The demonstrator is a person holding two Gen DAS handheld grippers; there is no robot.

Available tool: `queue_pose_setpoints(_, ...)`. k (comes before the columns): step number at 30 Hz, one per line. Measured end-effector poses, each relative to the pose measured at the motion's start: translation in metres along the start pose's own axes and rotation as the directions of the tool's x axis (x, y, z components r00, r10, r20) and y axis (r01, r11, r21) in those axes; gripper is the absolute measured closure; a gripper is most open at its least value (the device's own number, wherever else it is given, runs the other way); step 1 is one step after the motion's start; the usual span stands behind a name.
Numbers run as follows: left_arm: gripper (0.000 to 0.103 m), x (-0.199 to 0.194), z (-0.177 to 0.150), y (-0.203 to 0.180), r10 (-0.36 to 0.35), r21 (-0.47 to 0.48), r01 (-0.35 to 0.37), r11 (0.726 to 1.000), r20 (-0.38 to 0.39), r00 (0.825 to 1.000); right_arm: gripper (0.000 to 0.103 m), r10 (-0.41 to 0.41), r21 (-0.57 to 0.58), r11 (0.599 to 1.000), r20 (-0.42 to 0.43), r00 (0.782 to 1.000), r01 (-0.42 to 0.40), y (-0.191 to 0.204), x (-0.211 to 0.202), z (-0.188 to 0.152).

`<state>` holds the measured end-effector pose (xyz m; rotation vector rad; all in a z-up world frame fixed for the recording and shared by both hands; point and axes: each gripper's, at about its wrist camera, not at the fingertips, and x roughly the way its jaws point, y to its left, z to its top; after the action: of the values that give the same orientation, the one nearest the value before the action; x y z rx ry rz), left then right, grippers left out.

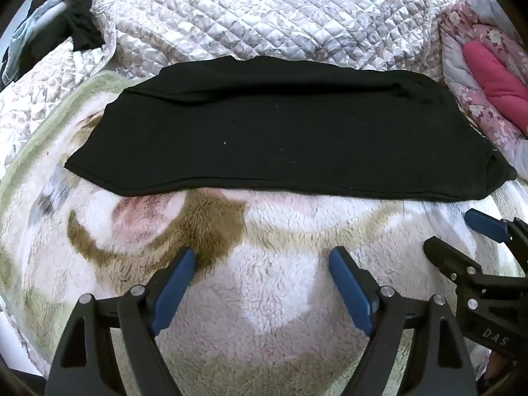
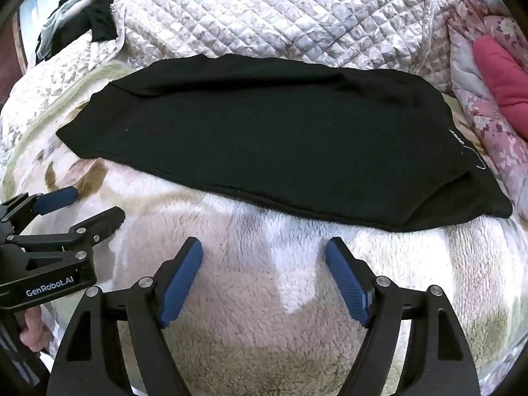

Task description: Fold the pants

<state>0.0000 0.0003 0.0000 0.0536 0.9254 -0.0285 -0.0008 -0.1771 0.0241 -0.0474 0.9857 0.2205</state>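
My right gripper (image 1: pixel 462 234) is cut off by the edge of the left view, with only part of its fingers showing. The white label (image 2: pixel 462 143) on the pants (image 2: pixel 264 138) is too small to read. A dark heap of clothes (image 1: pixel 69 29) in the far corner is partly cropped, and I cannot tell what it is.
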Motion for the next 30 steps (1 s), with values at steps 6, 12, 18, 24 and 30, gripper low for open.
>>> queue_pose_setpoints(6, 0.017, -0.0017, -0.0003, -0.0028, -0.007, 0.003, 0.007, 1.0, 0.007, 1.0, 0.025, -0.002, -0.005, 1.0, -0.001, 1.0, 0.002, -0.002, -0.0029, 0.0011)
queue_pose_setpoints(12, 0.017, -0.0005, 0.0018, -0.0027, -0.008, 0.005, 0.008, 1.0, 0.013, 1.0, 0.025, 0.0, 0.004, 1.0, 0.009, 1.0, 0.0, -0.0017, -0.003, -0.0005)
queue_pose_setpoints(18, 0.016, -0.0018, 0.0006, -0.0018, -0.008, 0.015, 0.008, 1.0, 0.022, 1.0, 0.025, -0.009, 0.005, 1.0, 0.02, 1.0, 0.009, -0.0013, -0.0056, -0.0021)
queue_pose_setpoints(24, 0.016, -0.0014, 0.0007, -0.0019, -0.016, 0.017, 0.016, 1.0, 0.021, 1.0, 0.025, -0.005, 0.001, 1.0, 0.018, 1.0, 0.005, -0.0024, -0.007, -0.0021)
queue_pose_setpoints(30, 0.016, -0.0005, -0.0003, -0.0018, -0.021, 0.019, 0.021, 1.0, 0.018, 1.0, 0.025, -0.006, 0.001, 1.0, 0.018, 1.0, 0.006, -0.0014, -0.0067, -0.0019)
